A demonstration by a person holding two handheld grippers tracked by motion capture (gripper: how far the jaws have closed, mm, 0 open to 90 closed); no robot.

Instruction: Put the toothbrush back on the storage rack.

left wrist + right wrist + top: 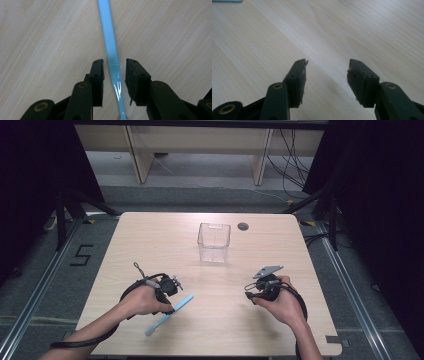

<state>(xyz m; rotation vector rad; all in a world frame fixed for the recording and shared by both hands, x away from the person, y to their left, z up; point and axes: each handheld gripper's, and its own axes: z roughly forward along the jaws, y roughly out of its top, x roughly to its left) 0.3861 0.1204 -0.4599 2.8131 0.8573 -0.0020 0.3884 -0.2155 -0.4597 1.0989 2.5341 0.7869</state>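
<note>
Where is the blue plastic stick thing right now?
The long light-blue plastic comb lies flat on the wooden table, front left in the high view, between the open jaws of the left gripper.

1. A light wood-grain table with rounded corners stands at the centre of the room; a round grommet sits near its far edge.
2. The floor is grey. The number 5 is marked on it in black, left of the table.
3. Metal rails run along the floor on both sides of the table.
4. Black curtains hang at left and right.
5. A pale wooden bench stands beyond the table, with black cables trailing beside its right leg.
6. Lighting is even and comes from overhead.
</note>
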